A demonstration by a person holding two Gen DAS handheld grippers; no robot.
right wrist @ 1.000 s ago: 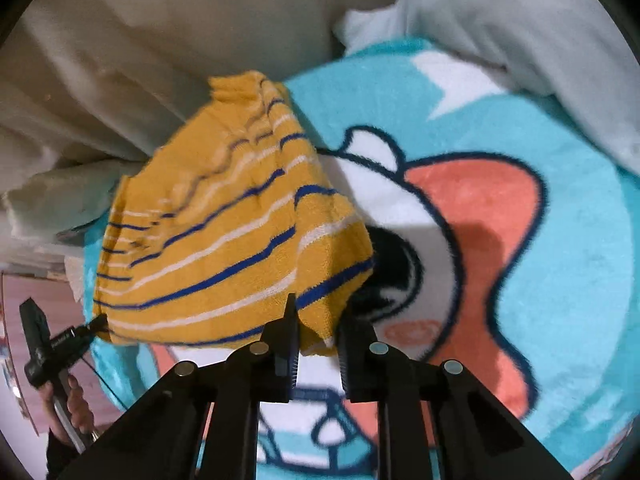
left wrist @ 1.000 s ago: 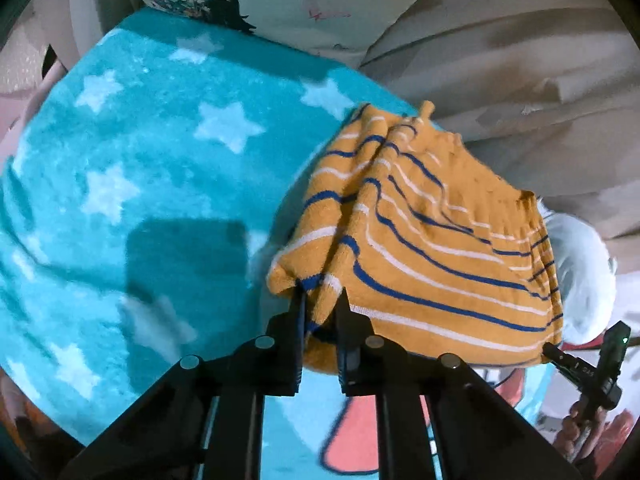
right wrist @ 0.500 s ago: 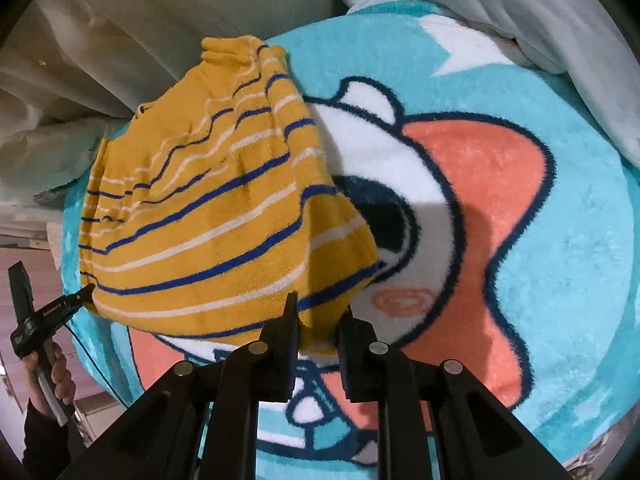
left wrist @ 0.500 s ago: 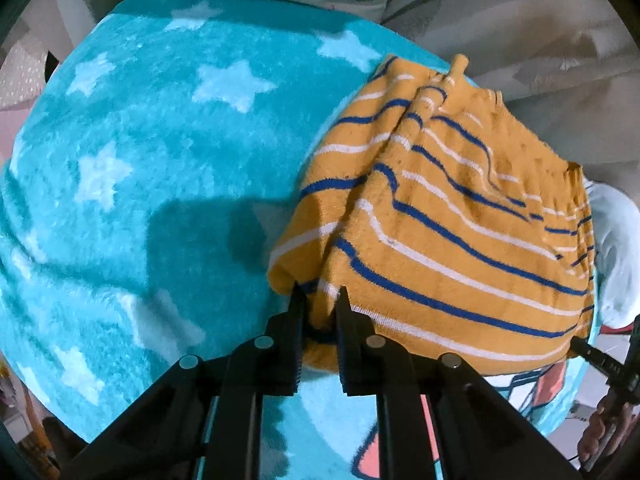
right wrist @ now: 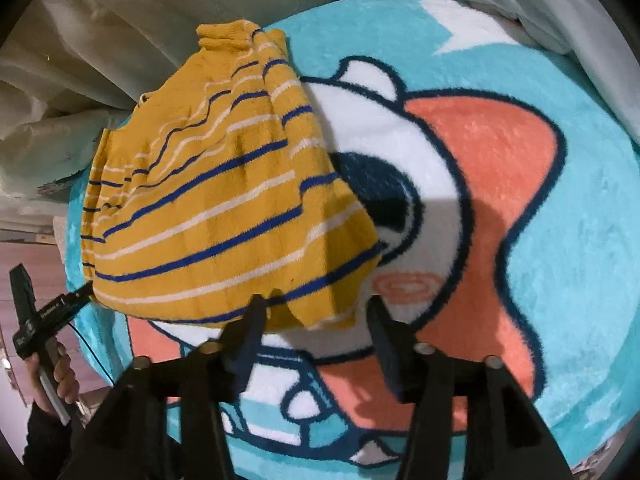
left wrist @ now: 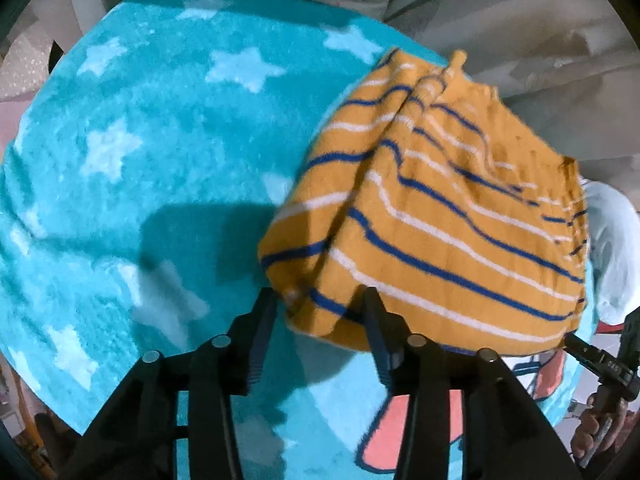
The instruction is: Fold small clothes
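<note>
Already doubled over, the striped orange garment (left wrist: 440, 216) lies on the turquoise cartoon blanket (left wrist: 160, 160), directly ahead of both tools. Its near-left corner sits just past the left gripper (left wrist: 318, 304), whose jaws stand wide apart with the corner between them but no longer pinched. In the right wrist view the near-right corner (right wrist: 320, 304) droops between the fingers of the right gripper (right wrist: 316, 312), which are likewise spread and holding nothing.

Judging from how the cloth lies, one fold is done: the near edge is a thick doubled layer, and the far end bunches toward the beige bedding (left wrist: 520, 40) beyond it. Ridges across the top and a lumpy far end suggest smoothing, and probably another fold, are left.

Half a second ago both pairs of fingers were clamped on those two corners; now each has let go and the garment has settled onto the blanket.
</note>
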